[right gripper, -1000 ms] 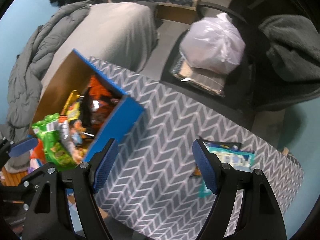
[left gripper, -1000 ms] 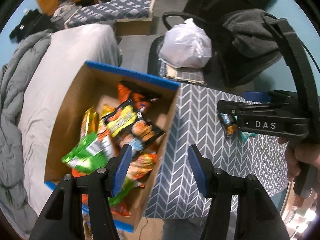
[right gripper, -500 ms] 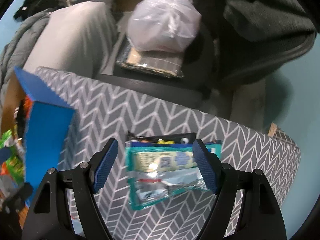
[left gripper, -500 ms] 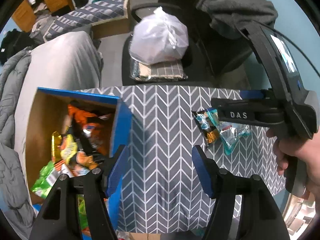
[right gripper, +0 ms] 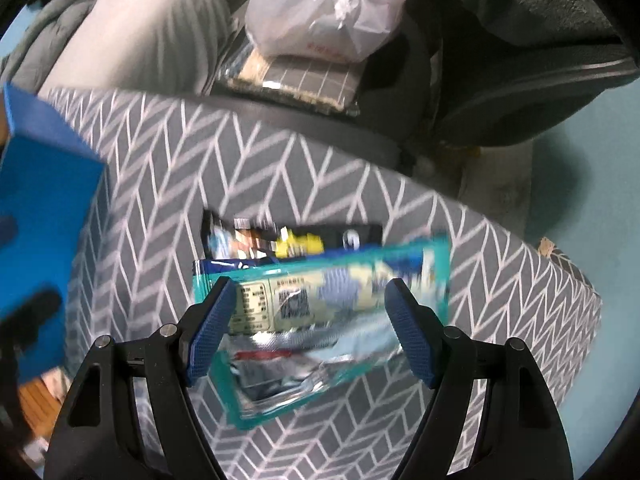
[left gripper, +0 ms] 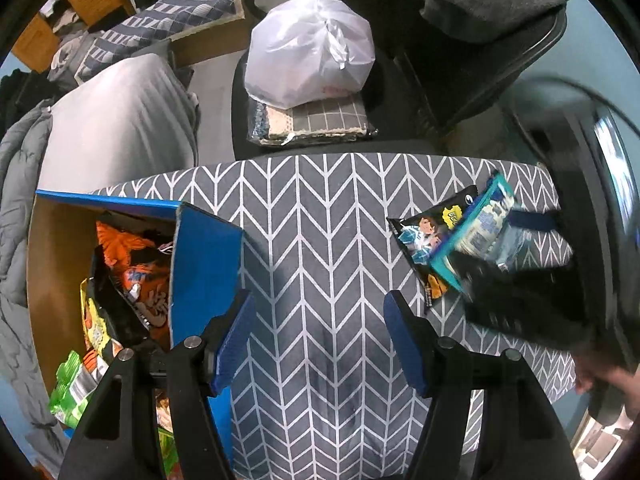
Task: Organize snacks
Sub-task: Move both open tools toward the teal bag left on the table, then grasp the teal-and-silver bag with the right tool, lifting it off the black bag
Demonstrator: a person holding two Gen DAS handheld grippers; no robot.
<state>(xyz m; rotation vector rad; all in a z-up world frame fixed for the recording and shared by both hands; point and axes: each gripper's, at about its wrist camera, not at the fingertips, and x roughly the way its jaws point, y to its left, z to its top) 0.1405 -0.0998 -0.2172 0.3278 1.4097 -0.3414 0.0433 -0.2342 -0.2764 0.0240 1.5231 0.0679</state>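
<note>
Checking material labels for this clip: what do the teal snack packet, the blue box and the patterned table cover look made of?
Teal snack packet: probably metallised plastic film, glossy; its silvery part crinkles and glints. Blue box: looks like cardboard, with a matte blue outside and bare brown inner walls. Table cover: seemingly woven fabric, matte grey with white chevrons, draping softly over the edge.

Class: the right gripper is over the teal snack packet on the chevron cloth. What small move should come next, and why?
Probably lower a little further and close. The right gripper is open, its fingers straddling the teal packet, which lies on a black packet, not yet gripped. The blue box awaits.
</note>
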